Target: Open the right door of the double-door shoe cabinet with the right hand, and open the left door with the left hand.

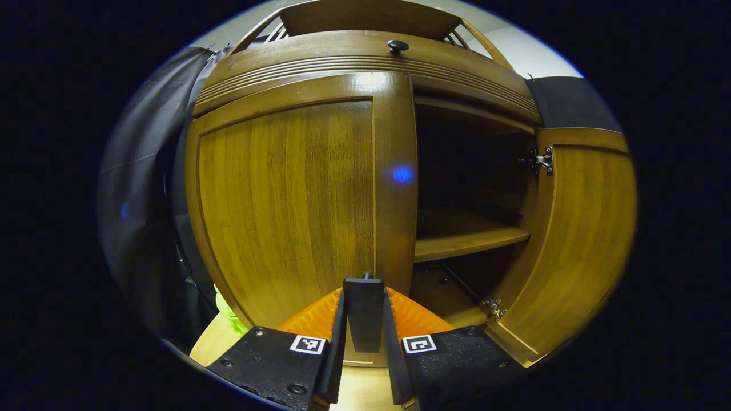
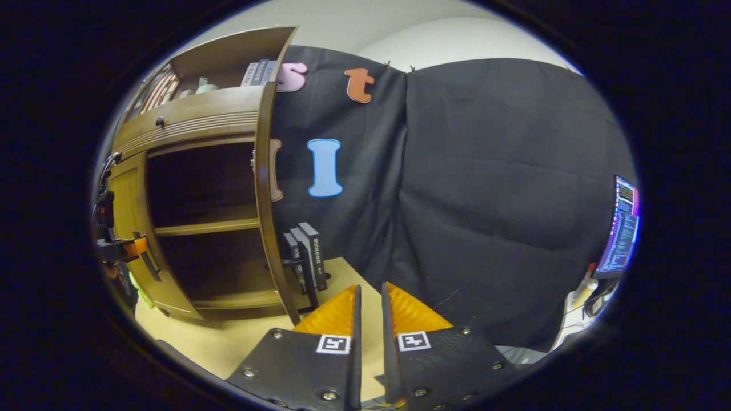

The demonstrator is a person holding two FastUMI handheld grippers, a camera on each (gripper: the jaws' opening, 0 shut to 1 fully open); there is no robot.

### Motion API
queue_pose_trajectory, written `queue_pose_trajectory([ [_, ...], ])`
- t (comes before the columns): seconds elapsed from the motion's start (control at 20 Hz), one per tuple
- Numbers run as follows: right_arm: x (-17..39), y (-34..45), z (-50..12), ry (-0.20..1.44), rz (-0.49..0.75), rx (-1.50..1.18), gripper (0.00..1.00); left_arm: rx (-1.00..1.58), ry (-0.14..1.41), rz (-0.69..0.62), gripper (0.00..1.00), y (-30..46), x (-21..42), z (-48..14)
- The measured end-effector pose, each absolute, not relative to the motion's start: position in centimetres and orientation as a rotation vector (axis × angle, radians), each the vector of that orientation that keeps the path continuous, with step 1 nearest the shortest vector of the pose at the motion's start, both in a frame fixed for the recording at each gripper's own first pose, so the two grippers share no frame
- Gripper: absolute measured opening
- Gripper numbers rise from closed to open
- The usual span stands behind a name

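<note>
Fingers clamped on left door handle

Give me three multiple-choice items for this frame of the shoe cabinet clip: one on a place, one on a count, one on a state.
1. Where is the left hand-held gripper?
A. On the drawer knob up top
B. On the left door's handle
C. Resting on the inner shelf

2. How many shelf boards show in the open right half?
A. One
B. Three
C. None

3. What state is the right door in?
A. Shut
B. Taken off
C. Swung open

Answers:
1 B: in the left gripper view, the left hand-held gripper has both fingers pressed on the dark handle at the left door.
2 A: a single shelf crosses the dark interior.
3 C: the right door stands out to the side with a hinge exposed.
</note>
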State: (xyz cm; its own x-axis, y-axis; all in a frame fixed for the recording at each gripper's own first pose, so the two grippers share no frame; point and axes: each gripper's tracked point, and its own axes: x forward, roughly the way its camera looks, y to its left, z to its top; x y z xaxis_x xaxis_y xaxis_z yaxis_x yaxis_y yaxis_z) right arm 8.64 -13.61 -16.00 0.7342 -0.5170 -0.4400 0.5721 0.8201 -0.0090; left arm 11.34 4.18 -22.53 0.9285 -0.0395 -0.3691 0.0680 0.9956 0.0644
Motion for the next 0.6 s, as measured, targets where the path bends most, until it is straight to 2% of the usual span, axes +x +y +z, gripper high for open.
queue_pose_trajectory([
  [0.1,8.7,-13.3,-16.0,0.447,-0.582,0.131,0.16,0.071,0.375,-0.050,0.33,4.5,10.4,-22.3],
  [0.2,8.9,-12.9,-15.9,0.447,-0.562,0.130,0.16,0.063,0.374,-0.044,0.38,4.8,9.4,-22.0],
  [0.3,9.0,-12.4,-15.7,0.446,-0.543,0.131,0.16,0.059,0.372,-0.039,0.35,5.1,8.6,-21.9],
  [0.6,9.7,-10.9,-15.4,0.443,-0.488,0.128,0.16,0.051,0.373,-0.010,0.36,6.2,6.2,-21.3],
])
